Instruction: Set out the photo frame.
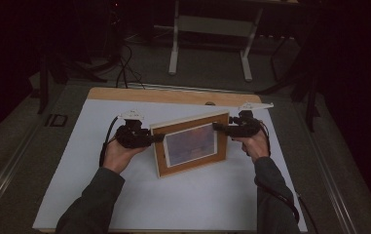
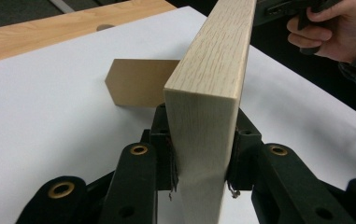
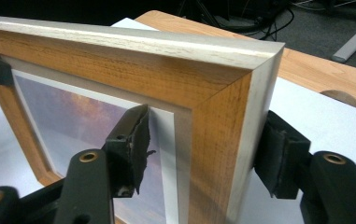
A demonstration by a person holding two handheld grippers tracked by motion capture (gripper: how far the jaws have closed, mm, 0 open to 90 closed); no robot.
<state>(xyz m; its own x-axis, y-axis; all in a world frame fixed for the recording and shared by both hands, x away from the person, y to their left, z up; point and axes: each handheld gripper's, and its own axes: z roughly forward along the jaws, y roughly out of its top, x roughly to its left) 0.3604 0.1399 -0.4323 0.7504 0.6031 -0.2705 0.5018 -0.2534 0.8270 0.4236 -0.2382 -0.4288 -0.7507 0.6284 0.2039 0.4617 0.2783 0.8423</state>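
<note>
Here a wooden picture frame (image 1: 191, 144) stands upright near the middle of the white sheet (image 1: 124, 204) that covers the table, a little toward its far edge, leaning on a brown back stand (image 2: 138, 81). The left gripper (image 1: 155, 138) is clamped on the frame's left side, its pads pressed against front and back. The right gripper (image 1: 218, 126) straddles the frame's upper right corner; one pad lies against the back, while the front pad seems to stand just off the glass, so the frame is between the jaws without a firm hold.
</note>
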